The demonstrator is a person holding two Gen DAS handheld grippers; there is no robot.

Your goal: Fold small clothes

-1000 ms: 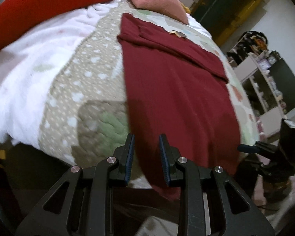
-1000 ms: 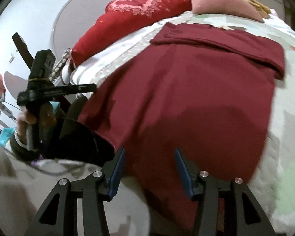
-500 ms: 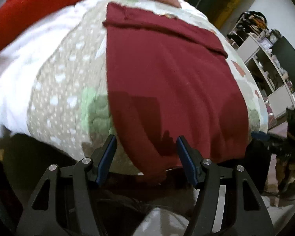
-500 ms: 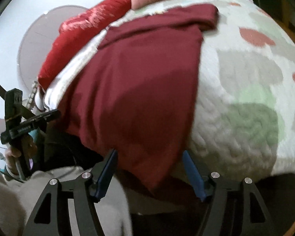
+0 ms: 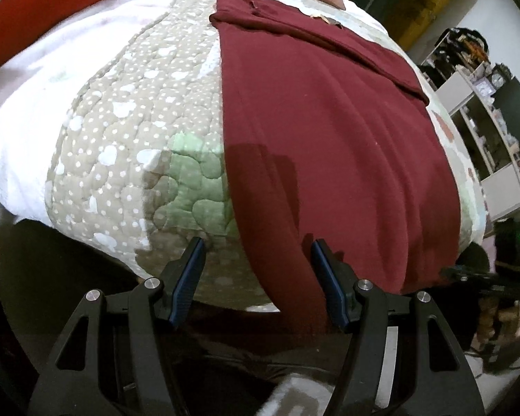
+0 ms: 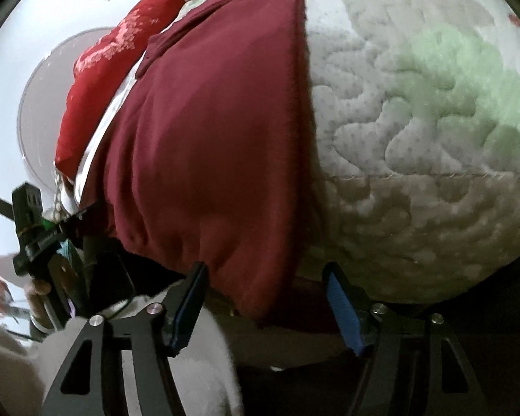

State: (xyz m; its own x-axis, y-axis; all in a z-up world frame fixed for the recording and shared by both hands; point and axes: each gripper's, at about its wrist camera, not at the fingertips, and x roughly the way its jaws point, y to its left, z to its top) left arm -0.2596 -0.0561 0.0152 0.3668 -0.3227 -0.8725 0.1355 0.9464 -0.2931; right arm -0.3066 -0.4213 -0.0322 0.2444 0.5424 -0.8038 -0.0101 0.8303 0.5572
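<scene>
Maroon garment (image 5: 332, 145) hem overhanging quilt (image 5: 128, 145) edge, right tongs (image 6: 265, 280) closing astride

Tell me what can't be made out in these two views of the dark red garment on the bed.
- Left wrist view: the dark red garment hangs over the quilt edge; its hem is lost in shadow between the left tongs.
- Right wrist view: motion blur; the right tongs are closing, and pad contact with the cloth is unclear.

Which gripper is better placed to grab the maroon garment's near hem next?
Roughly even; slight edge to the right gripper. Its jaws are closing astride the maroon garment, at the hem's corner. The left gripper is open, also astride the hem, partly over the quilt.
</scene>
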